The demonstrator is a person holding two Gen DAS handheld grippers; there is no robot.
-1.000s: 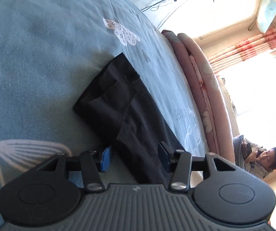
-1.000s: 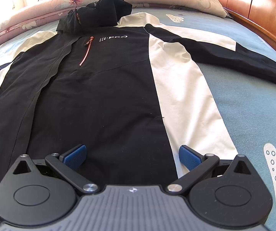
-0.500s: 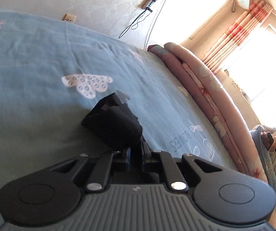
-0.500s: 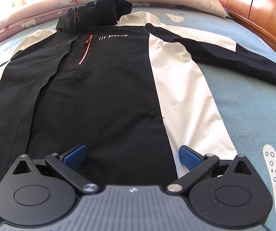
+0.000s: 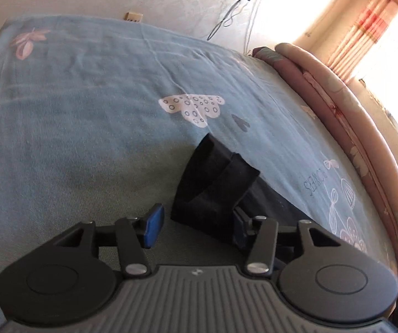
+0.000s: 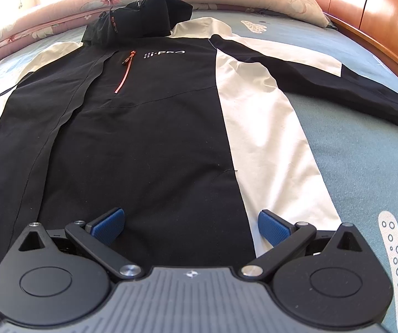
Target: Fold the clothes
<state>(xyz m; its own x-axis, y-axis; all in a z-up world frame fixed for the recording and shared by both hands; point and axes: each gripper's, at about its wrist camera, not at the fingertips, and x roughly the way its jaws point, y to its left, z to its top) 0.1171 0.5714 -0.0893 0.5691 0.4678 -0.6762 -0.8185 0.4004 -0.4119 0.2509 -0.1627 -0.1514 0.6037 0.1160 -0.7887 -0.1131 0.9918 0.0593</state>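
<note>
Two views, and only the left one has changed. In the left wrist view, half a second ago the left tool [image 5: 196, 229] was clamped shut on the black sleeve cuff [image 5: 215, 186]; its jaws have just been opening and now stand about half apart. The cuff sits bunched and folded back on itself between them, lying against the right-hand blue pad, while the left-hand pad stands clear of the cloth, so nothing is pinched. The view has also swung: more of the far wall and the foot of the blue bedsheet [image 5: 88, 111] shows than a second ago, and the white cloud print [image 5: 193, 106] now lies just beyond the cuff. The pink quilt [image 5: 337, 105] runs along the bed's right edge.

In the right wrist view nothing has shifted since the earlier frames. The right tool [image 6: 190, 226] hangs wide open over the hem of the black-and-white jacket [image 6: 154, 127], which lies spread flat, front up, on the bed; both blue pads are apart with nothing gripped. The hood [image 6: 140, 16] is heaped at the collar, against the quilt.
</note>
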